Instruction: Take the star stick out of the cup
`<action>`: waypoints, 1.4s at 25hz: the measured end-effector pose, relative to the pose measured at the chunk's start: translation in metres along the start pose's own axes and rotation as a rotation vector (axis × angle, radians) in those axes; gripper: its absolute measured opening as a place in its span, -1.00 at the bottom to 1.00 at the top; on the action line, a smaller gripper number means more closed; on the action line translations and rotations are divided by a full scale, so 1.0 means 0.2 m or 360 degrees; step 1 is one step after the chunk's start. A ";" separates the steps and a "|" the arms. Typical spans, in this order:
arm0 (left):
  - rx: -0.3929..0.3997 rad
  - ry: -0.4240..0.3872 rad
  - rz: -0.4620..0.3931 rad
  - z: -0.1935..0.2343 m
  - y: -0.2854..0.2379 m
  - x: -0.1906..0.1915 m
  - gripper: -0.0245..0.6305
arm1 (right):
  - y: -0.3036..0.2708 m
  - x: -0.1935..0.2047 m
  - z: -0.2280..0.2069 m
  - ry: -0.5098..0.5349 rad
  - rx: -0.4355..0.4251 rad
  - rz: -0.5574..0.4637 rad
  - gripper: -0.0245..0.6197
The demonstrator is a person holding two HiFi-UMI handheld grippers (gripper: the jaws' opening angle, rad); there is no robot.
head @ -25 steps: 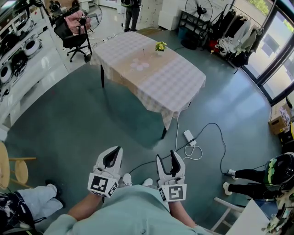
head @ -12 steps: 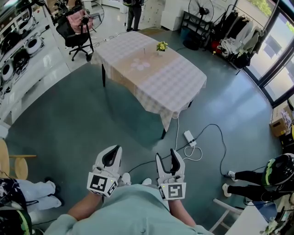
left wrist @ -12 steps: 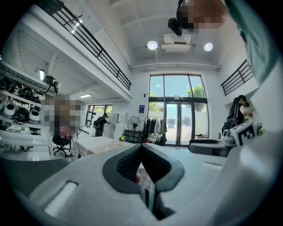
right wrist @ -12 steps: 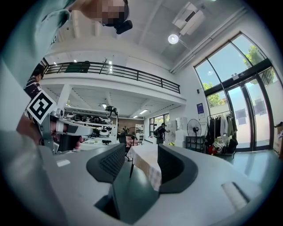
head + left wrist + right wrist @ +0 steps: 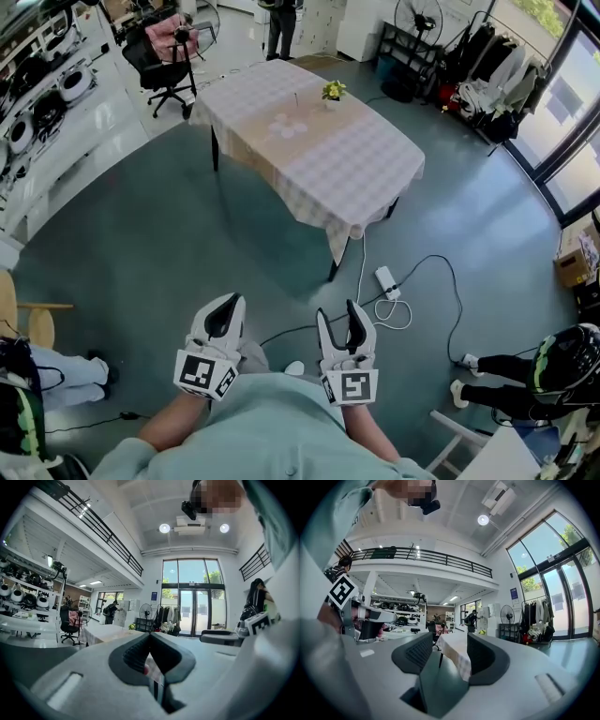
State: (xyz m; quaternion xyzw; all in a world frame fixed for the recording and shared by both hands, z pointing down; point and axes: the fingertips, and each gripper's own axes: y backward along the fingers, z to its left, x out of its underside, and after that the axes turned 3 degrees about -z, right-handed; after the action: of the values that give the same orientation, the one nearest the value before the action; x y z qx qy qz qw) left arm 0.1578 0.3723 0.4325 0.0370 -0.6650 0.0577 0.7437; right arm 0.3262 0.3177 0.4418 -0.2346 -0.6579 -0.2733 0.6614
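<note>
My left hand-held gripper (image 5: 234, 301) was shut, right hand-held gripper (image 5: 337, 311) apart. Stick (image 5: 296, 98) on counter (image 5: 366, 159), 12 o'clock: I judged light, stiff; pinch shaft.

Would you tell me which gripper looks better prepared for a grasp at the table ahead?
Right, probably. Both hang about equally far from the table, but the right gripper has its fingers apart, ready to close, while the left gripper has its fingers shut together.
</note>
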 end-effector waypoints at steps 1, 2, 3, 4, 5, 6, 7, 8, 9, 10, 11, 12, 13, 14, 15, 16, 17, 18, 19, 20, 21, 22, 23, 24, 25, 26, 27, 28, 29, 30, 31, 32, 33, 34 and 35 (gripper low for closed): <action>-0.0007 -0.0010 -0.0003 -0.01 0.00 0.00 -0.91 | 0.01 0.01 -0.01 -0.0002 -0.0001 0.0001 -0.27; -0.0013 -0.0022 -0.0007 -0.01 0.00 0.00 -0.91 | 0.01 0.01 -0.02 -0.0006 -0.0003 0.0006 -0.27; -0.0021 -0.0029 -0.0012 -0.01 0.00 -0.01 -0.91 | 0.02 0.02 -0.03 -0.0011 -0.0006 0.0010 -0.27; -0.0031 -0.0032 -0.0015 -0.01 0.00 -0.02 -0.91 | 0.01 0.02 -0.03 -0.0015 -0.0009 0.0013 -0.27; -0.0039 -0.0033 -0.0015 0.00 0.00 -0.02 -0.91 | 0.01 0.02 -0.03 -0.0018 -0.0011 0.0015 -0.27; -0.0044 -0.0031 -0.0013 0.01 -0.01 -0.02 -0.91 | 0.00 0.02 -0.04 -0.0019 -0.0011 0.0014 -0.27; -0.0046 -0.0029 -0.0010 0.02 -0.01 -0.02 -0.91 | 0.00 0.03 -0.04 -0.0019 -0.0007 0.0012 -0.27; -0.0045 -0.0026 -0.0008 0.03 -0.02 -0.01 -0.91 | 0.00 0.03 -0.04 -0.0016 -0.0002 0.0010 -0.27; -0.0040 -0.0028 -0.0006 0.04 -0.03 -0.01 -0.91 | -0.01 0.04 -0.04 -0.0013 0.0004 0.0011 -0.27; -0.0031 -0.0034 -0.0004 0.05 -0.04 -0.01 -0.91 | -0.03 0.04 -0.04 -0.0011 0.0010 0.0015 -0.27; -0.0022 -0.0038 -0.0002 0.07 -0.06 -0.01 -0.91 | -0.06 0.04 -0.05 -0.0011 0.0018 0.0020 -0.27; -0.0013 -0.0037 -0.0001 0.09 -0.09 -0.02 -0.91 | -0.09 0.04 -0.05 -0.0015 0.0030 0.0024 -0.27; -0.0004 -0.0031 0.0002 0.11 -0.12 -0.02 -0.91 | -0.12 0.04 -0.06 -0.0019 0.0043 0.0024 -0.27; 0.0005 -0.0025 0.0004 0.14 -0.14 -0.03 -0.91 | -0.16 0.04 -0.05 -0.0021 0.0057 0.0023 -0.27; 0.0015 -0.0022 0.0005 0.18 -0.17 -0.03 -0.91 | -0.19 0.04 -0.05 -0.0019 0.0067 0.0024 -0.27; 0.0025 -0.0020 0.0004 0.21 -0.19 -0.04 -0.91 | -0.22 0.04 -0.04 -0.0013 0.0074 0.0026 -0.27; 0.0033 -0.0020 0.0003 0.24 -0.22 -0.05 -0.91 | -0.26 0.04 -0.04 -0.0009 0.0080 0.0029 -0.27; 0.0043 -0.0021 0.0003 0.28 -0.25 -0.05 -0.91 | -0.31 0.05 -0.03 -0.0008 0.0085 0.0029 -0.27; 0.0052 -0.0022 0.0002 0.32 -0.27 -0.06 -0.91 | -0.36 0.05 -0.02 -0.0010 0.0093 0.0028 -0.27; 0.0063 -0.0025 0.0001 0.37 -0.30 -0.07 -0.91 | -0.41 0.05 -0.01 -0.0012 0.0101 0.0022 -0.27; 0.0075 -0.0033 0.0000 0.41 -0.33 -0.07 -0.91 | -0.46 0.04 0.00 -0.0011 0.0109 0.0016 -0.27; 0.0089 -0.0046 0.0000 0.45 -0.36 -0.08 -0.91 | -0.51 0.04 0.01 -0.0007 0.0115 0.0011 -0.27; 0.0099 -0.0055 -0.0002 0.49 -0.39 -0.09 -0.91 | -0.56 0.04 0.02 -0.0004 0.0121 0.0010 -0.27; 0.0106 -0.0061 -0.0006 0.53 -0.42 -0.10 -0.91 | -0.60 0.04 0.03 0.0000 0.0126 0.0010 -0.27; 0.0110 -0.0066 -0.0011 0.58 -0.44 -0.12 -0.91 | -0.65 0.04 0.03 0.0004 0.0130 0.0008 -0.27; 0.0114 -0.0067 -0.0016 0.62 -0.46 -0.13 -0.91 | -0.69 0.03 0.04 0.0009 0.0135 0.0004 -0.27; 0.0118 -0.0062 -0.0020 0.66 -0.49 -0.13 -0.91 | -0.73 0.03 0.05 0.0014 0.0142 -0.0001 -0.28; 0.0124 -0.0055 -0.0021 0.71 -0.51 -0.14 -0.91 | -0.77 0.03 0.07 0.0017 0.0150 -0.0005 -0.28; 0.0134 -0.0052 -0.0020 0.74 -0.53 -0.14 -0.91 | -0.81 0.03 0.08 0.0019 0.0160 -0.0006 -0.28; 0.0147 -0.0051 -0.0017 0.78 -0.55 -0.14 -0.91 | -0.85 0.03 0.08 0.0022 0.0171 -0.0002 -0.28; 0.0159 -0.0047 -0.0015 0.80 -0.56 -0.15 -0.91 | -0.88 0.03 0.09 0.0025 0.0183 0.0005 -0.28; 0.0172 -0.0046 -0.0013 0.83 -0.58 -0.15 -0.91 | -0.91 0.04 0.10 0.0028 0.0195 0.0015 -0.28; 0.0186 -0.0048 -0.0011 0.85 -0.59 -0.15 -0.91 | -0.94 0.04 0.10 0.0031 0.0208 0.0025 -0.28; 0.0199 -0.0052 -0.0010 0.88 -0.60 -0.16 -0.91 | -0.96 0.04 0.11 0.0033 0.0221 0.0032 -0.28; 0.0207 -0.0050 -0.0008 0.91 -0.62 -0.16 -0.91 | -0.99 0.04 0.11 0.0035 0.0234 0.0036 -0.28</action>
State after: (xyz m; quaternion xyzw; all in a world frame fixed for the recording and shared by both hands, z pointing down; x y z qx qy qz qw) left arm -0.0081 0.2252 0.4234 0.0879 -0.6714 0.0984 0.7293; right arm 0.1770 0.1868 0.4402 -0.1898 -0.6663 -0.2194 0.6869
